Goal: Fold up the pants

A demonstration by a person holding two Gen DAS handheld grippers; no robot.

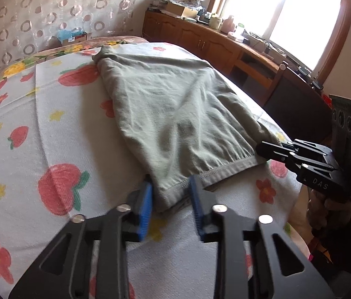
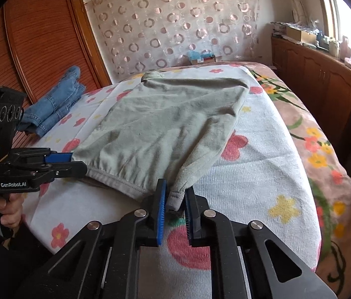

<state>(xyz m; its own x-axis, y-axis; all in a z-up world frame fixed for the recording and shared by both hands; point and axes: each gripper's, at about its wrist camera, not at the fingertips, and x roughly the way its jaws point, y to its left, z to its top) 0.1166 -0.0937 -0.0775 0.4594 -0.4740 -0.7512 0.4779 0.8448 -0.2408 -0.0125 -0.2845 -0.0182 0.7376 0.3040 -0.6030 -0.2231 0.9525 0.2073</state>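
Grey-green pants (image 1: 175,104) (image 2: 150,129) lie spread on the flowered bed cover (image 1: 51,124), waistband toward me. My left gripper (image 1: 171,186) straddles the near-left waistband corner, and the bunched cloth fills the gap between its blue pads. From the right wrist view the left gripper (image 2: 76,163) sits at that same corner, held by a hand (image 2: 3,209). My right gripper (image 2: 175,191) is shut on the other waistband corner, which rises in a taut peak into its pads. The left wrist view shows the right gripper (image 1: 260,148) at the cloth's right end.
Folded blue jeans (image 2: 53,104) rest at the bed's far left, beside a wooden wardrobe (image 2: 46,37). A low wooden cabinet (image 1: 200,39) with clutter runs under the window on the right. A patterned curtain covers the far wall.
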